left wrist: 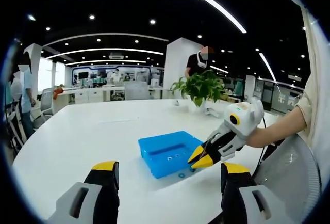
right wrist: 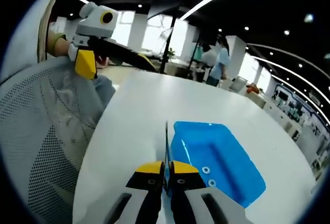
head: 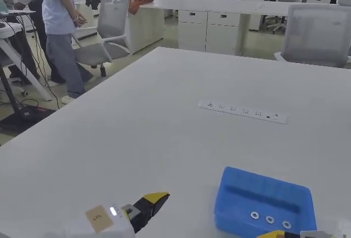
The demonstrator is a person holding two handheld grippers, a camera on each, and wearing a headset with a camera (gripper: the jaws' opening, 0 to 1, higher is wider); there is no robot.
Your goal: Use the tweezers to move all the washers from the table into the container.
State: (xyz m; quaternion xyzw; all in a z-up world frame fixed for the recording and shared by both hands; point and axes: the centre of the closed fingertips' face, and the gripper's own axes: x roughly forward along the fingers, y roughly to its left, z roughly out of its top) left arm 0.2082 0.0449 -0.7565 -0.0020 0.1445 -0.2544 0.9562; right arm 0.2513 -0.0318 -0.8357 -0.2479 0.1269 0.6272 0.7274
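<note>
My right gripper (right wrist: 166, 168) pinches the tweezers (right wrist: 166, 141) in its jaws. My left gripper (left wrist: 170, 166) has its jaws spread. Three washers (head: 269, 219) lie in the container (head: 263, 191). One more washer (left wrist: 181, 174) seems to sit on the counter (head: 164, 123), just beside it. I think I must nip that one next.

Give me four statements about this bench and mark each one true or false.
1. The right gripper is shut on the tweezers. True.
2. The left gripper is clamped shut as well. False: its jaws stand wide apart with nothing between them.
3. The blue container has washers in it. True.
4. The container sits on top of the power strip. False: the strip lies farther off on the table, with bare tabletop between the two.
</note>
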